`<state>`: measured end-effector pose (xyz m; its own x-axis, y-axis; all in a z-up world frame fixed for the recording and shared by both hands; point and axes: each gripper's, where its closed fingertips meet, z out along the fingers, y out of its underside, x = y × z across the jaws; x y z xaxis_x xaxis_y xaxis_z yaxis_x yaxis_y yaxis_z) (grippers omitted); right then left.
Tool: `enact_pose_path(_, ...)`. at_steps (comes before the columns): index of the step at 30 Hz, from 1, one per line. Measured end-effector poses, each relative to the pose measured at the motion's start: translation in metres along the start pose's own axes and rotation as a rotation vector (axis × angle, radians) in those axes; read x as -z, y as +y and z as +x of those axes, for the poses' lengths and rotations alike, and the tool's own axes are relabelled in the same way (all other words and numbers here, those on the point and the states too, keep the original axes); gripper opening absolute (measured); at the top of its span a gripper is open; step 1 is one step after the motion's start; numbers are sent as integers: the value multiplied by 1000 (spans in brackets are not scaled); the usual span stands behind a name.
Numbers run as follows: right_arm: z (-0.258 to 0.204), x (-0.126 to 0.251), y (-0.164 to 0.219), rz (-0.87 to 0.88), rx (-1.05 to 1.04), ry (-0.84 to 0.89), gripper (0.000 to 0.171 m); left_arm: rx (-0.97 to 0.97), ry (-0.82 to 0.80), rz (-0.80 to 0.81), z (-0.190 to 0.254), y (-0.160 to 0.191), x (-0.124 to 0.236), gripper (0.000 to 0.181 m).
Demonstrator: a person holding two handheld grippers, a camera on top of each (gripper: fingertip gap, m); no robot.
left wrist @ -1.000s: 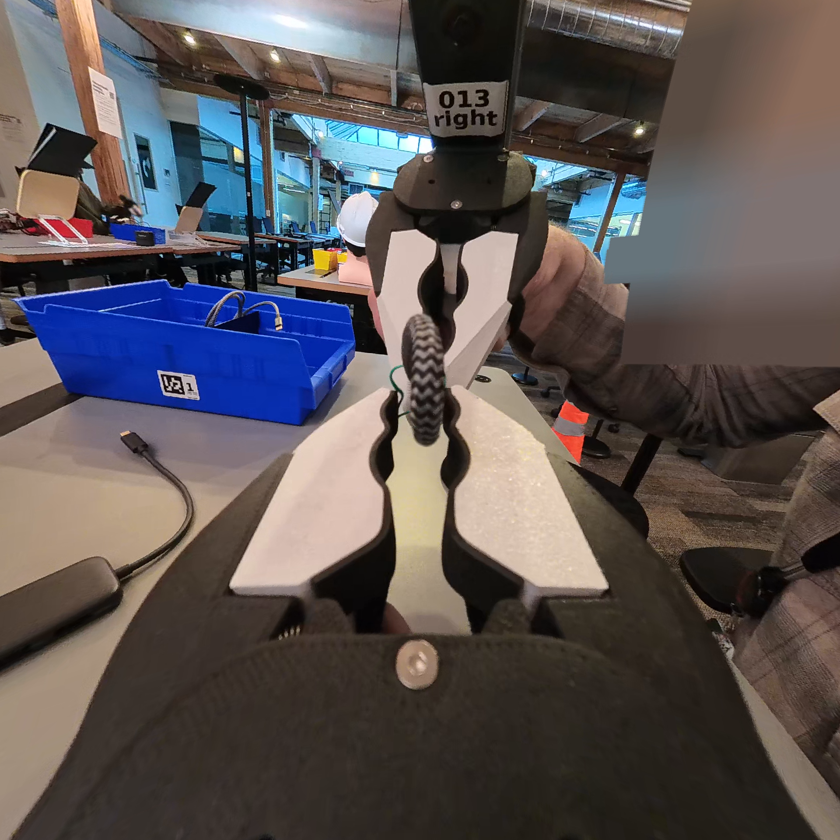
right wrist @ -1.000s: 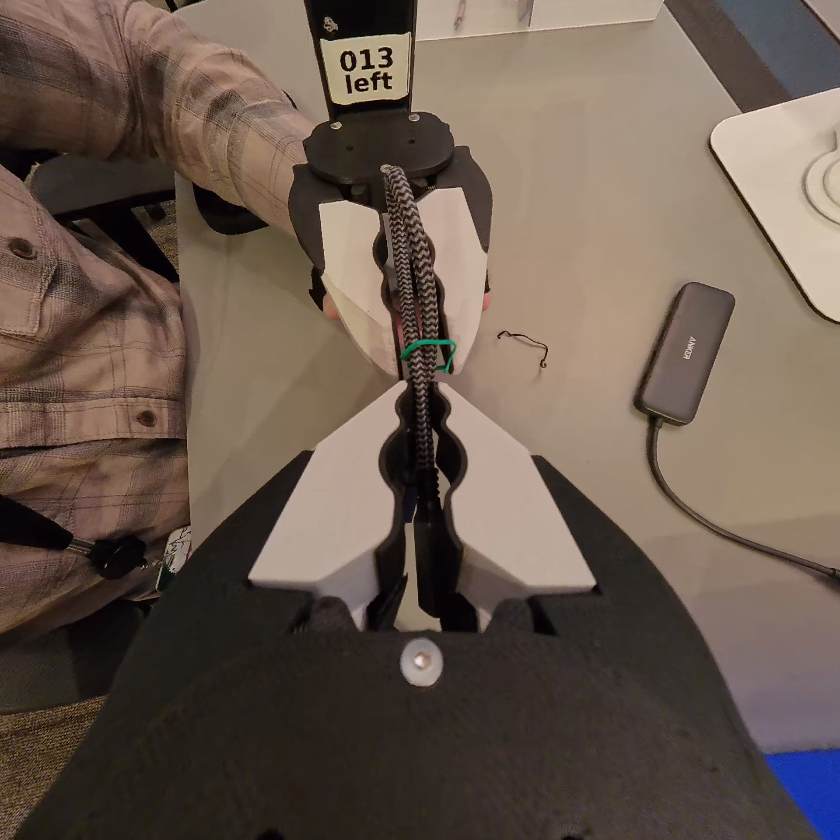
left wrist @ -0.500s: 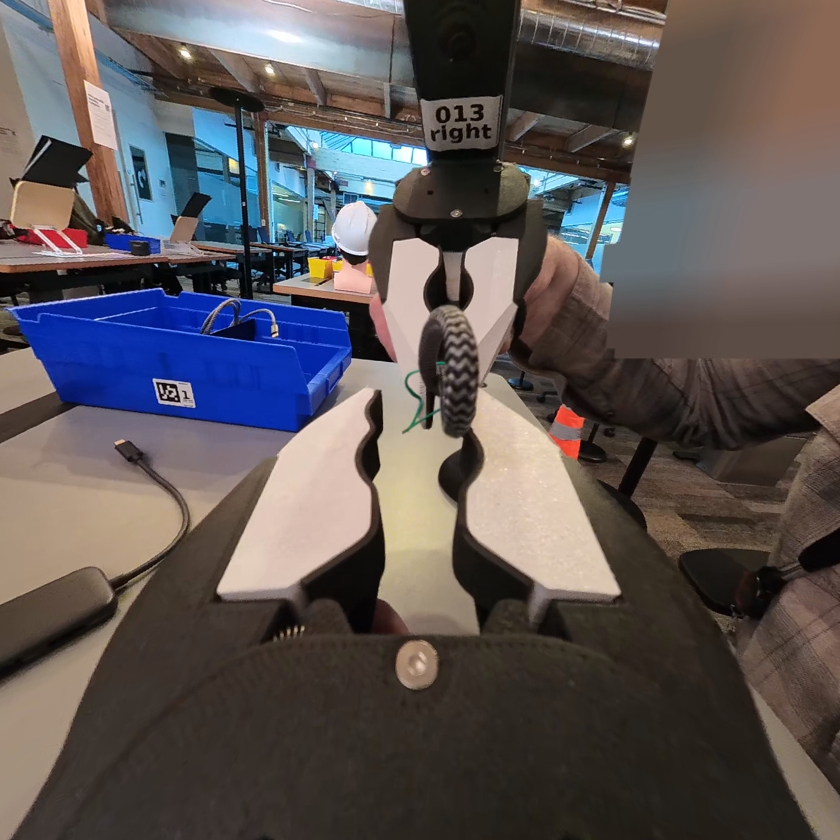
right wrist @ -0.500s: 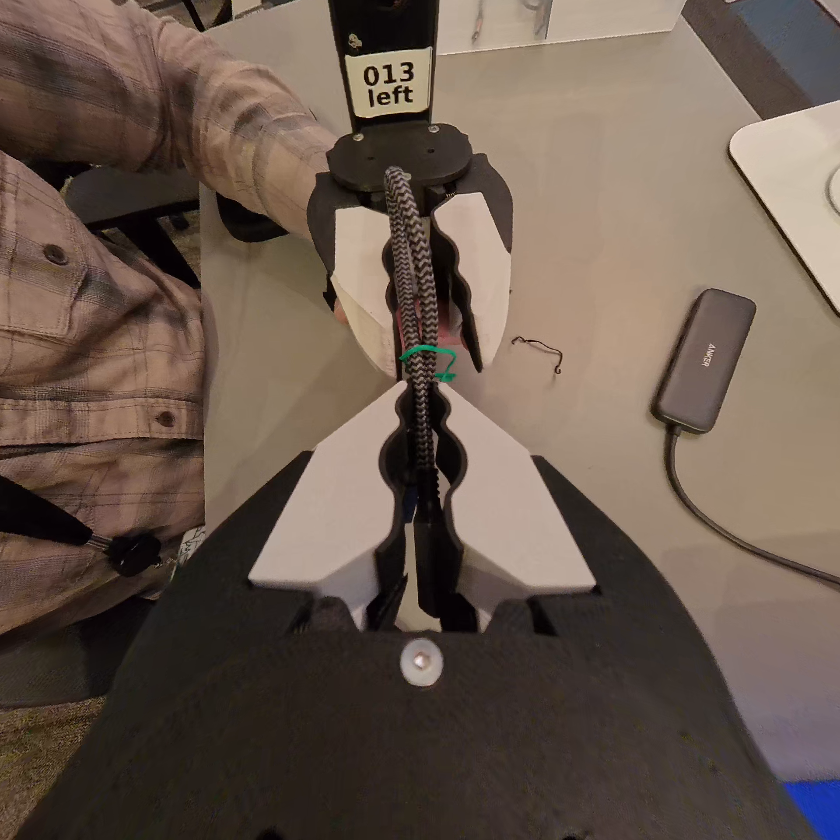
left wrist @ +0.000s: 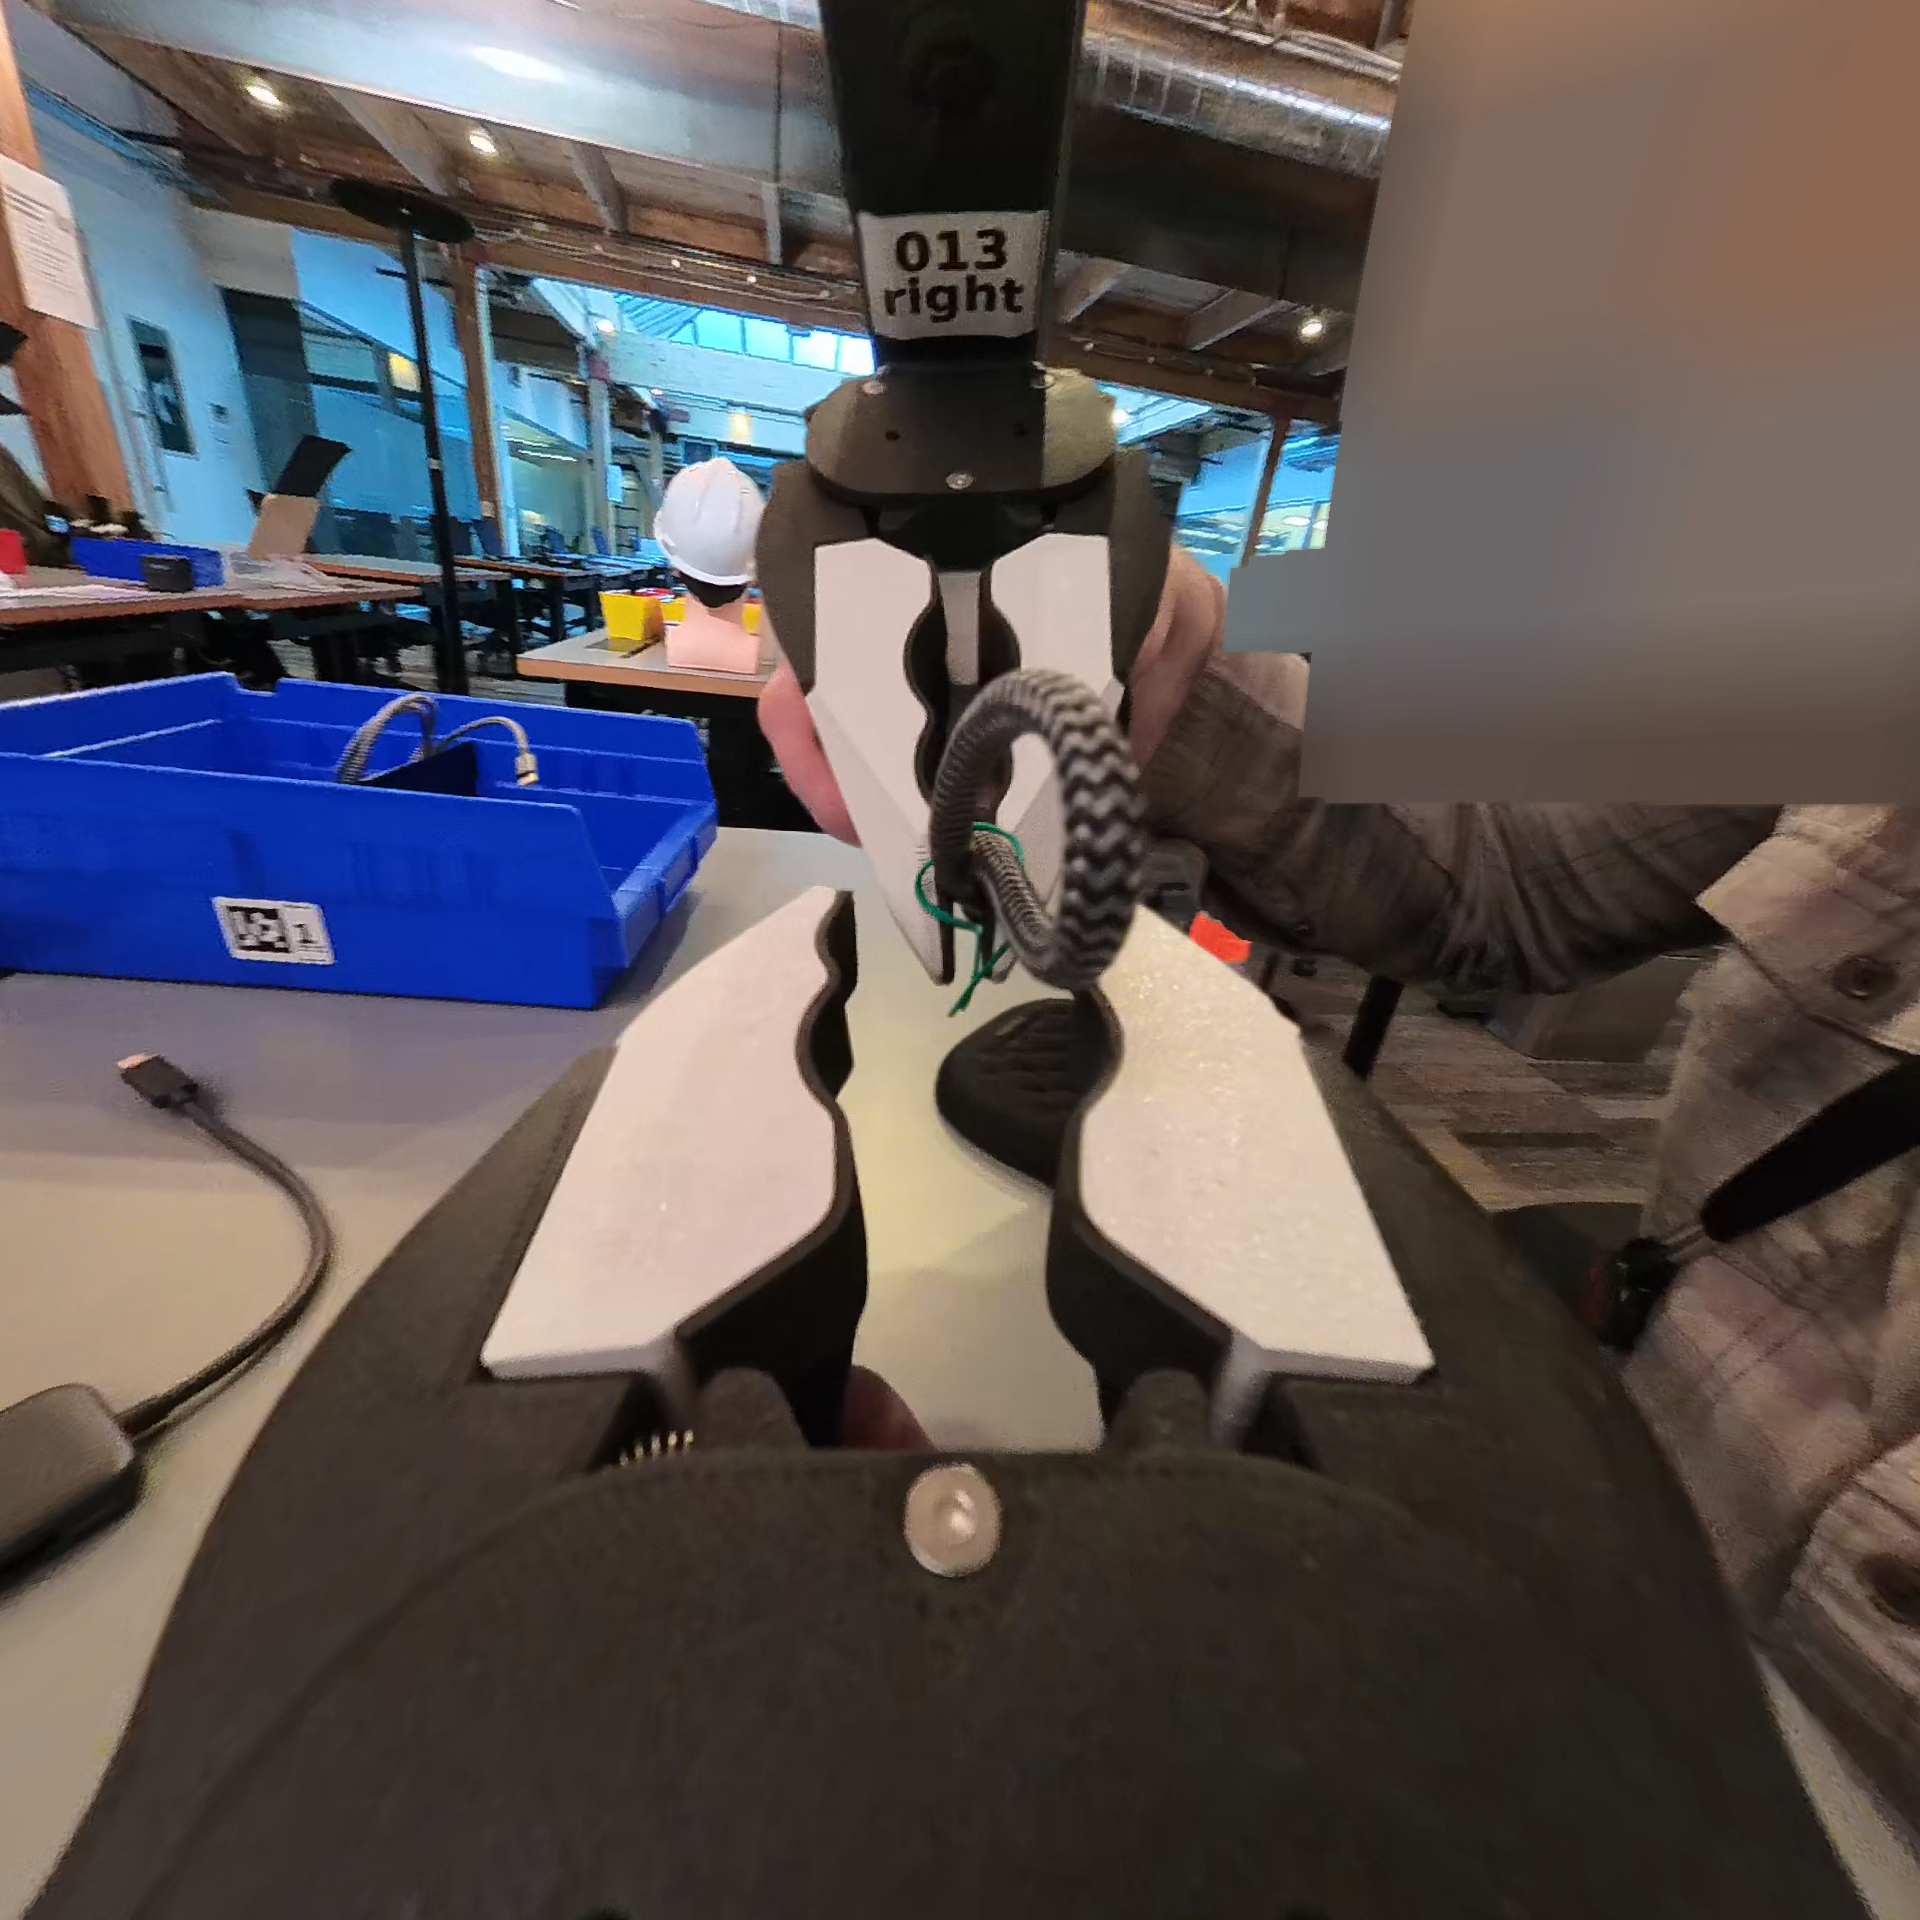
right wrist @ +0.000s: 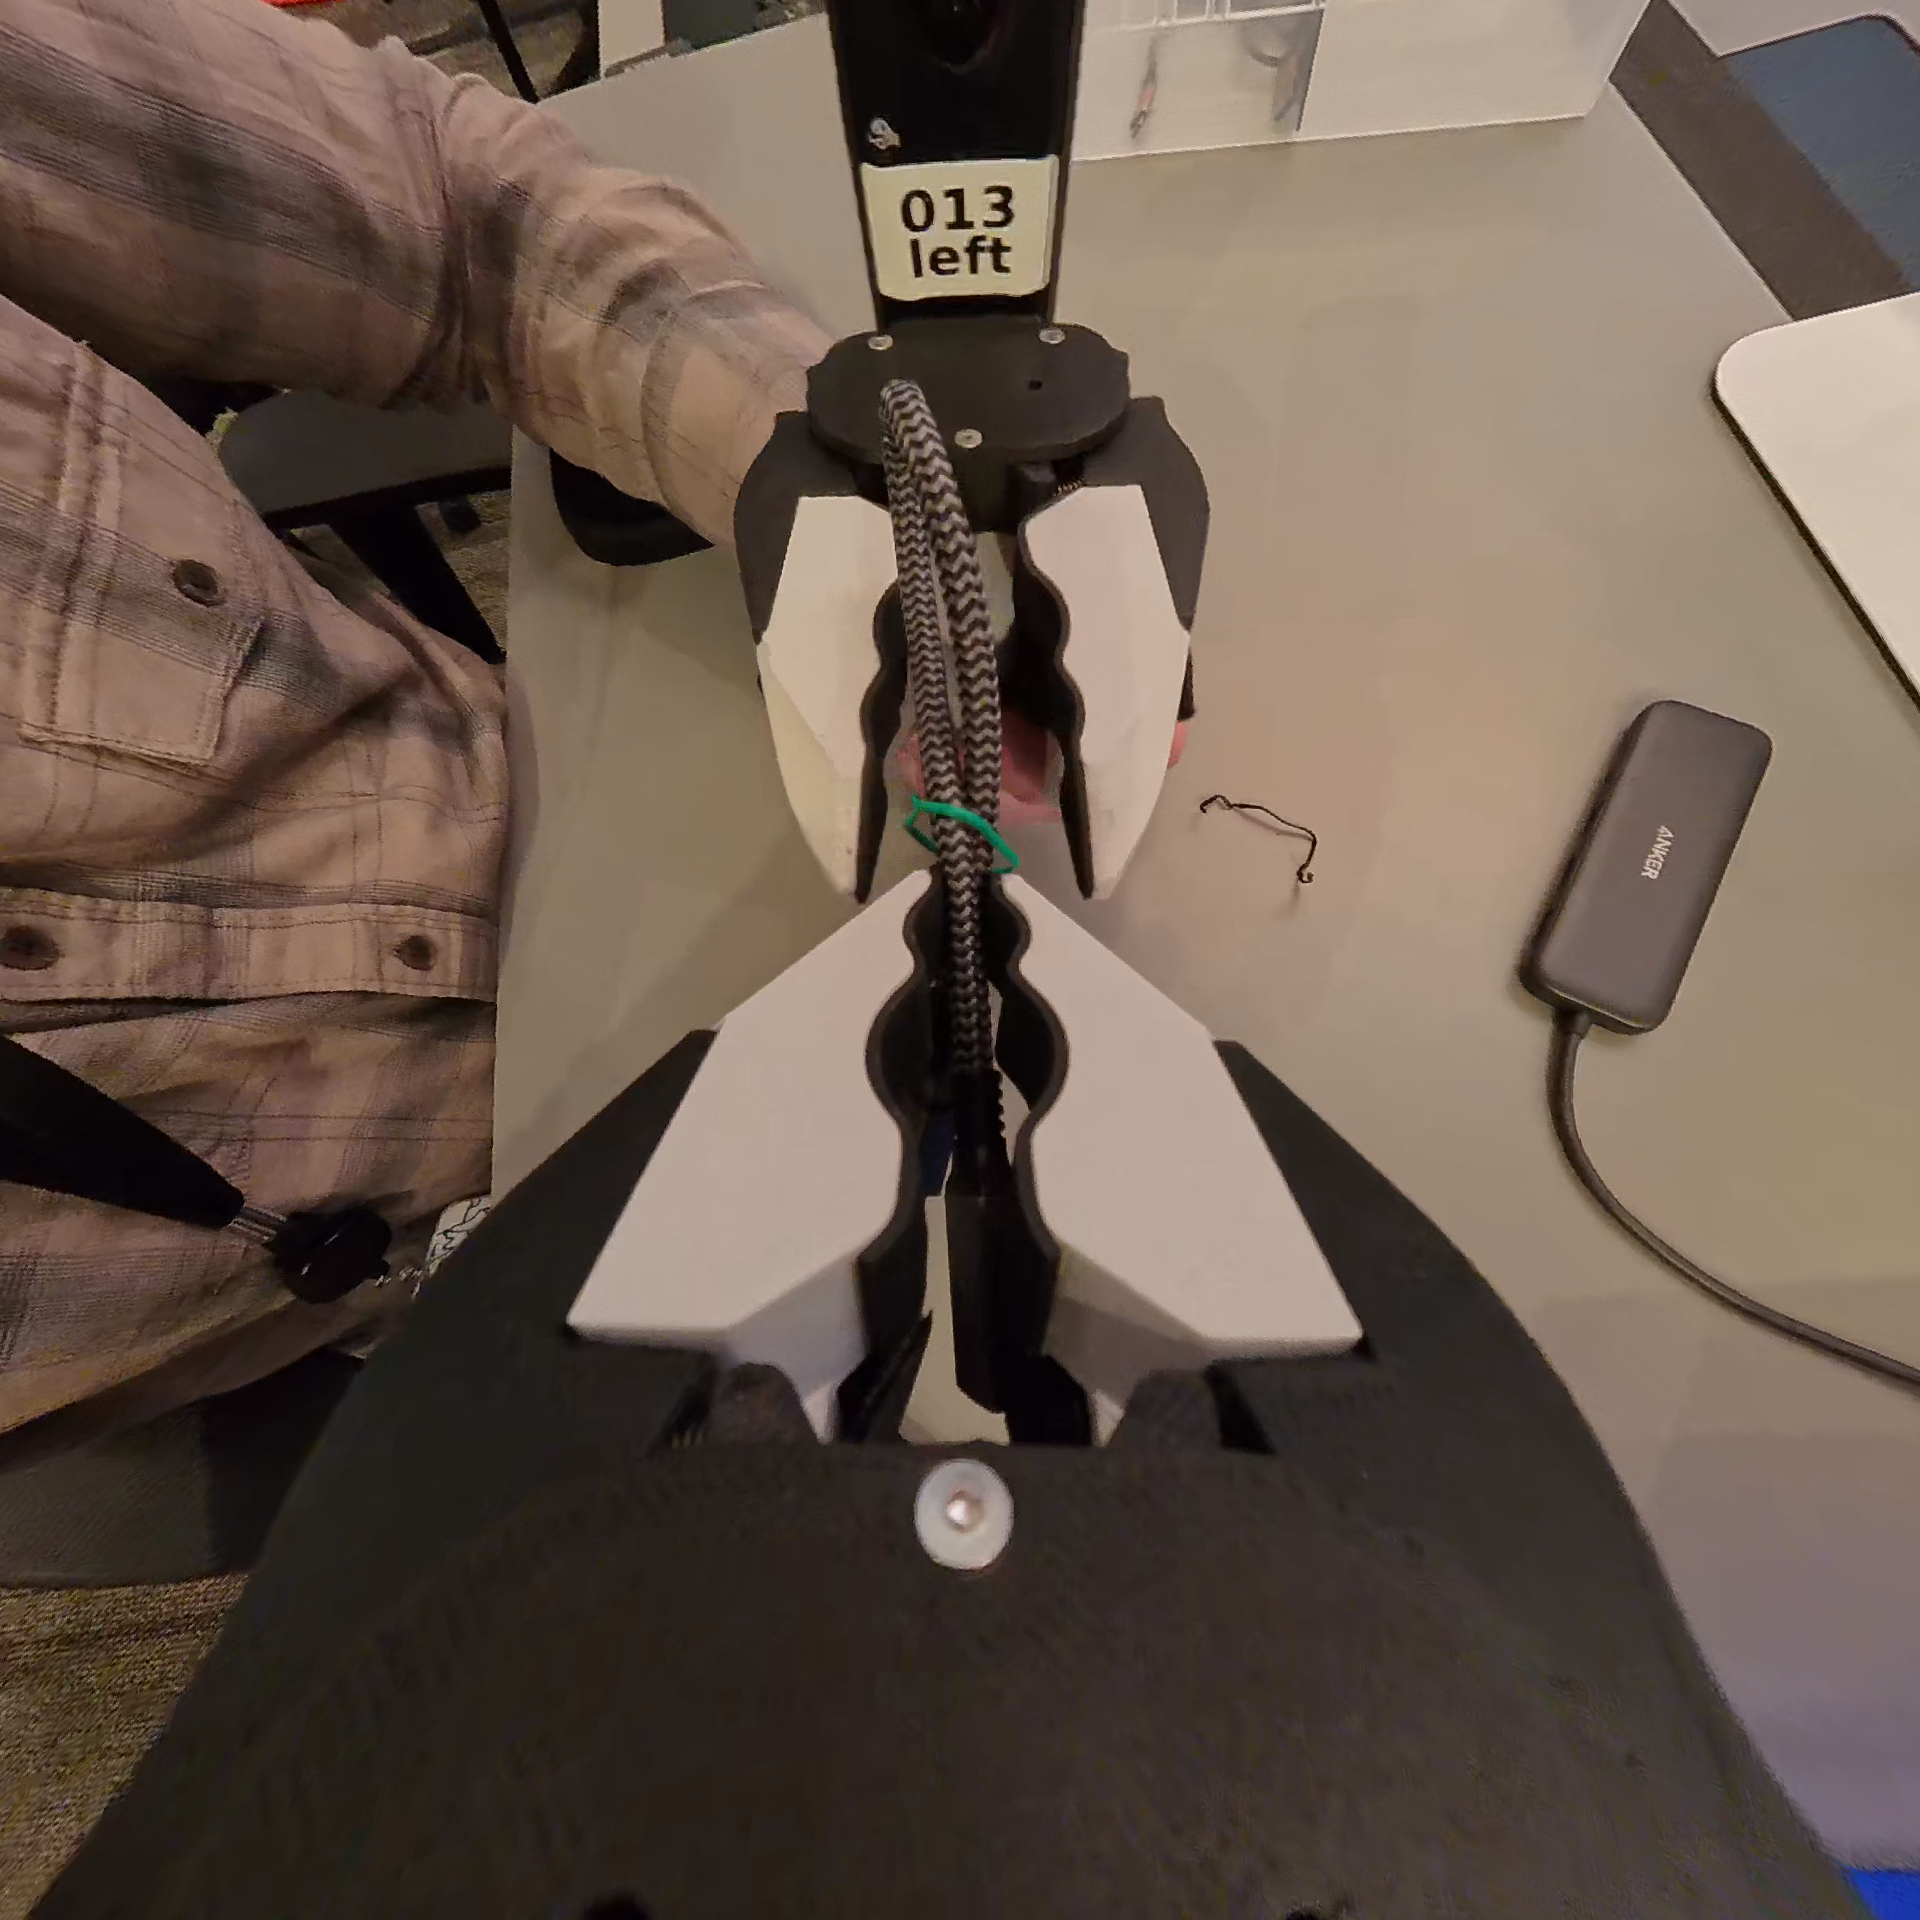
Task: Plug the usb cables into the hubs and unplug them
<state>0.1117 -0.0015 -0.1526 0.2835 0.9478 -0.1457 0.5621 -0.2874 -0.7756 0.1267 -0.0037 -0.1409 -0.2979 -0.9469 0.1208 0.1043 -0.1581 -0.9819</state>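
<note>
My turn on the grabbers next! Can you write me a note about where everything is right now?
Left gripper: open, empty.
Right gripper: shut on the folded braided cable, which a green twist tie binds, so it is not unwrapped yet.
The dark hub lies flat on the grey table, its own lead's plug lying loose.
More cables sit in the blue bin.
Done: cable picked up. A loose black tie lies on the table.
Left: remove green tie, plug in, unplug.

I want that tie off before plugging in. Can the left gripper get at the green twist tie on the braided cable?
Probably yes. The left gripper is open, and the green twist tie sits exposed just past the right gripper, which holds the braided cable.
</note>
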Motion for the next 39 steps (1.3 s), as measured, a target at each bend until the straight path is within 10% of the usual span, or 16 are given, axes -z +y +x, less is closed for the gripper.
enact_pose_path(39,-9,8,-6,-26,3,-138,3,113,101,128,7,-15,0,18)
